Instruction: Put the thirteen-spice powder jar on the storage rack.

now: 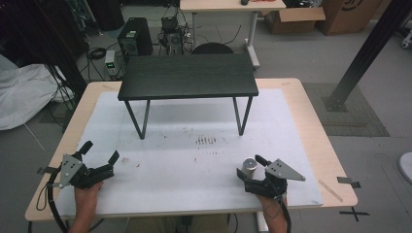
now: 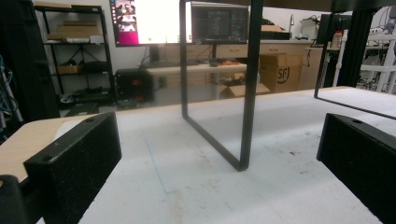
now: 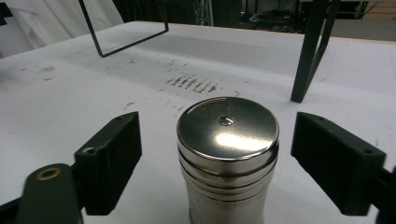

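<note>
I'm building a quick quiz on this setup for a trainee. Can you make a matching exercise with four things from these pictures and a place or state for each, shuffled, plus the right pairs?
Things:
1. left tool
2. right tool
3. steel canister
4. small black table

Places or states:
A. stands upright on the white mat, shiny lid on top
B. open, with bare mat between its jaws
C. stands on thin metal legs at the far part of the mat
D. open, with jaws on either side of the canister, not touching it

Pairs: 1-B, 2-D, 3-A, 4-C
</note>
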